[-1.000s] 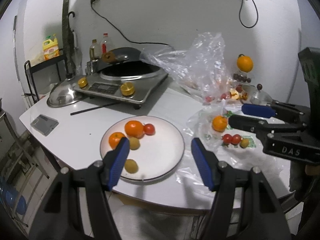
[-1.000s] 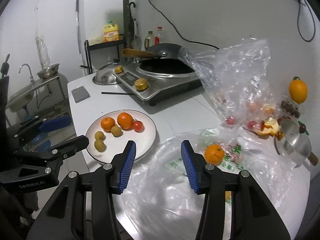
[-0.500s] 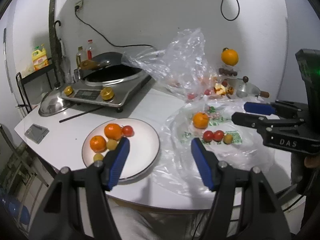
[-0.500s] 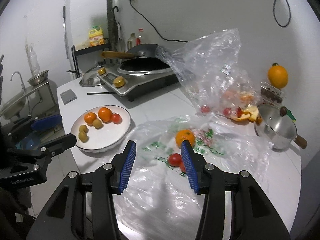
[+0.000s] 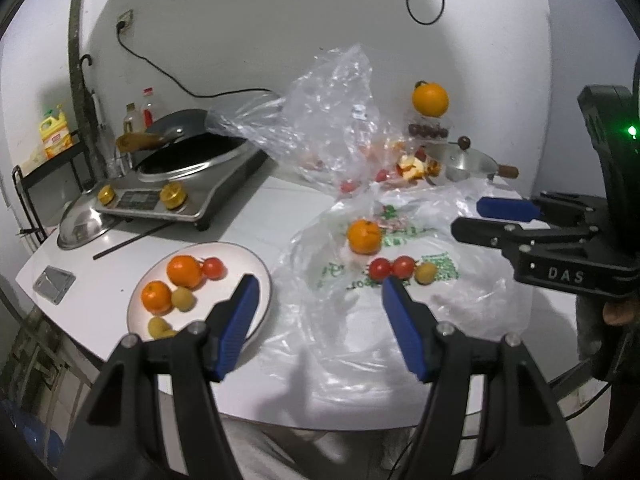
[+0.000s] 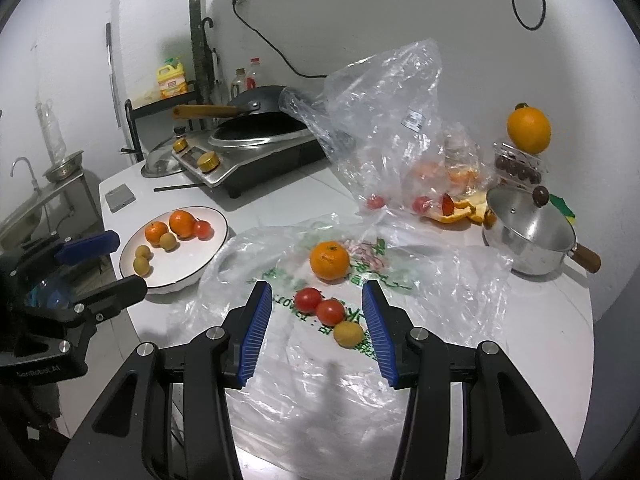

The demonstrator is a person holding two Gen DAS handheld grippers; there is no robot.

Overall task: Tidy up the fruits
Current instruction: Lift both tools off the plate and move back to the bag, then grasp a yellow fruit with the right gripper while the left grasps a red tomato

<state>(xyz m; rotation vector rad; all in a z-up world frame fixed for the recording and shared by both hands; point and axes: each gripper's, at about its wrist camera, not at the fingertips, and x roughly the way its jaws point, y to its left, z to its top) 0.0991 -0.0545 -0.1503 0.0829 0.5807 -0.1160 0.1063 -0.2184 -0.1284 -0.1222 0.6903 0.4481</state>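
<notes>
Both grippers are sliding away from the plate (image 6: pixel 176 268) toward the plastic bag (image 6: pixel 440 280). The right gripper (image 6: pixel 316 316) is nearer: two cherry tomatoes (image 6: pixel 319 306) are sitting mid-frame just past its spread, empty fingers (image 6: pixel 258 320). The left gripper (image 5: pixel 316 312) is spread and empty too.

6 fruits (image 6: pixel 176 236) sit on the plate (image 6: pixel 208 250); 4 fruits (image 6: pixel 328 296) lie on plastic.
</notes>
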